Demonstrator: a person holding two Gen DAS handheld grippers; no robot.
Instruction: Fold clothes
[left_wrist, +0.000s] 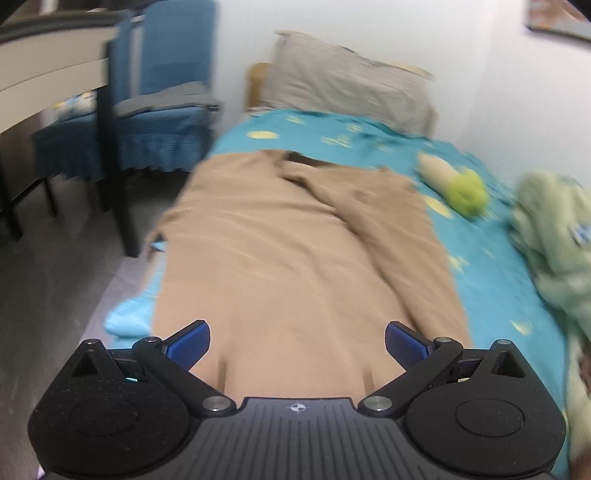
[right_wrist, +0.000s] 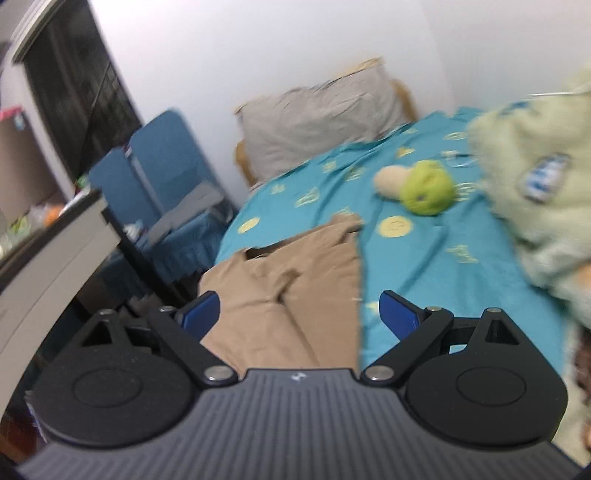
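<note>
A tan garment (left_wrist: 288, 251) lies spread lengthwise on the teal bed sheet (left_wrist: 491, 280), with a fold running along its right side. My left gripper (left_wrist: 297, 345) is open and empty, just above the garment's near end. In the right wrist view the tan garment (right_wrist: 295, 280) lies ahead with a crease down its middle. My right gripper (right_wrist: 299, 315) is open and empty, over the garment's right edge. Both views are blurred.
A grey pillow (left_wrist: 347, 85) lies at the head of the bed. A green and beige plush toy (right_wrist: 421, 186) and a pale green fluffy garment (right_wrist: 546, 192) lie on the right. Blue-covered chairs (left_wrist: 162, 96) and a desk (left_wrist: 44, 74) stand left of the bed.
</note>
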